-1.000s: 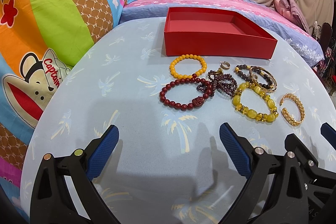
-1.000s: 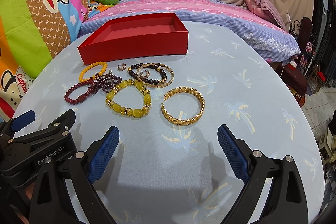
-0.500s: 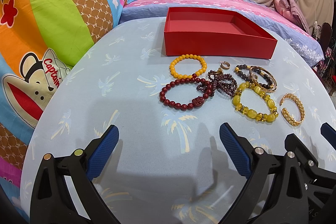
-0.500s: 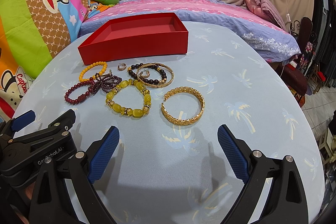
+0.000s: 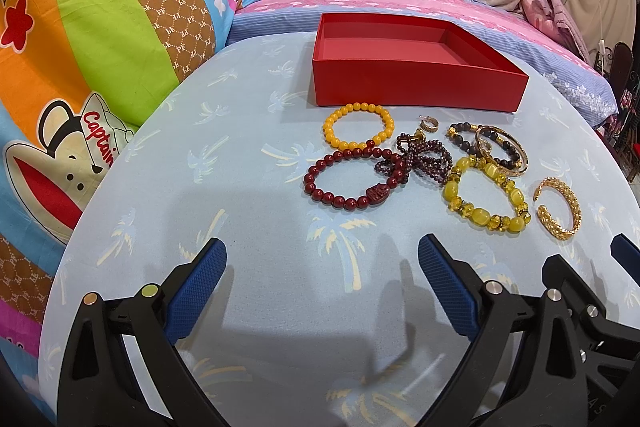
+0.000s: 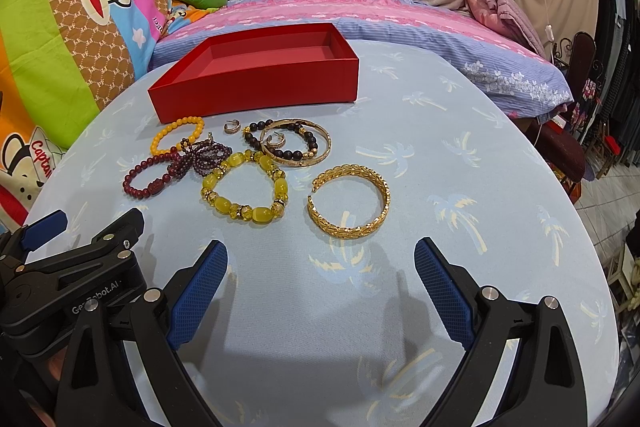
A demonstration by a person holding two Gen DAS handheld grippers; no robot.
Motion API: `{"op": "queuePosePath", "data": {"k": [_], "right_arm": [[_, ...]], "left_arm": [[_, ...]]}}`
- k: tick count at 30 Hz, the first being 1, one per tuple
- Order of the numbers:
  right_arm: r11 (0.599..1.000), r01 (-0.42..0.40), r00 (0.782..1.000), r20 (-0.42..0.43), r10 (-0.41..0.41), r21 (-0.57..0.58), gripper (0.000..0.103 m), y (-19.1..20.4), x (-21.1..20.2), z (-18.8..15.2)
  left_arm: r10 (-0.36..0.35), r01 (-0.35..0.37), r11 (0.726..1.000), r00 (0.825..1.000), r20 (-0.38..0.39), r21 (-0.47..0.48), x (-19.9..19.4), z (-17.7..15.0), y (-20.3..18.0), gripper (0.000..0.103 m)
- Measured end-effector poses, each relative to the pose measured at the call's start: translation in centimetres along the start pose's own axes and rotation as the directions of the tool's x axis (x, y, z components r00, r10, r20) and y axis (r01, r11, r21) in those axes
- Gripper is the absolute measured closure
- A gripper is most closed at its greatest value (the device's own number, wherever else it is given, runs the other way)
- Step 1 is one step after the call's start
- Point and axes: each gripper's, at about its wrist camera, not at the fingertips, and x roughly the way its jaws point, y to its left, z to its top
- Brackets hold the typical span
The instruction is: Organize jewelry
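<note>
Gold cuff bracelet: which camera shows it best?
Right wrist. The gold cuff bracelet lies nearly centred ahead of the open right tongs, its full ring and gap visible. The left wrist view shows it off to the right, foreshortened.

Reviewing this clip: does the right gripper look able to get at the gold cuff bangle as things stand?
Probably yes. The right gripper is open, and the gold cuff bangle lies straight ahead, apart from the yellow bead bracelet. Only bare tablecloth lies between them.
</note>
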Motion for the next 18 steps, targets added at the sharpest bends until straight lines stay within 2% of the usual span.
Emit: {"op": "queuePosePath", "data": {"k": [18], "right_arm": [[1.000,-0.009,1.000,-0.005,0.009,0.006,0.012,-0.26,0.00,-0.03]], "left_arm": [[-0.012,0.012,1.000,1.000,-0.006,-0.003,0.02,-0.15,0.02,0.010]]}}
